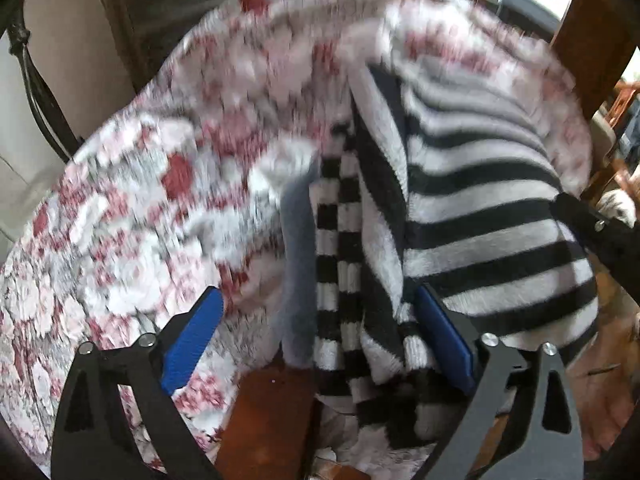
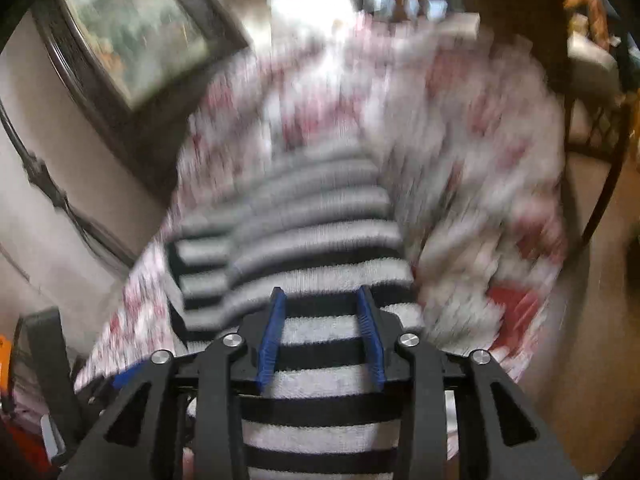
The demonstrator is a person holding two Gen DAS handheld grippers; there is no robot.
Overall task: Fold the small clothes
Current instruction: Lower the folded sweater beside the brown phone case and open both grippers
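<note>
A black-and-white striped knit garment (image 1: 480,216) lies rumpled on a red-and-white floral cover (image 1: 132,216). A narrow striped fold and a grey strip (image 1: 298,264) run down its left edge. My left gripper (image 1: 316,292) stands wide open over that edge. Its blue pads (image 1: 192,336) sit on either side of the folds and do not press them. In the right wrist view, my right gripper (image 2: 320,290) hovers partly open over the flat striped garment (image 2: 304,240). Its blue pads (image 2: 272,332) are clear of the cloth. Both views are blurred.
The floral cover (image 2: 472,152) spreads beyond the garment on all sides. A framed picture (image 2: 132,28) leans at the back left. A dark wooden post (image 1: 588,40) stands at the right. A brown wooden piece (image 1: 268,420) shows under the cover's near edge.
</note>
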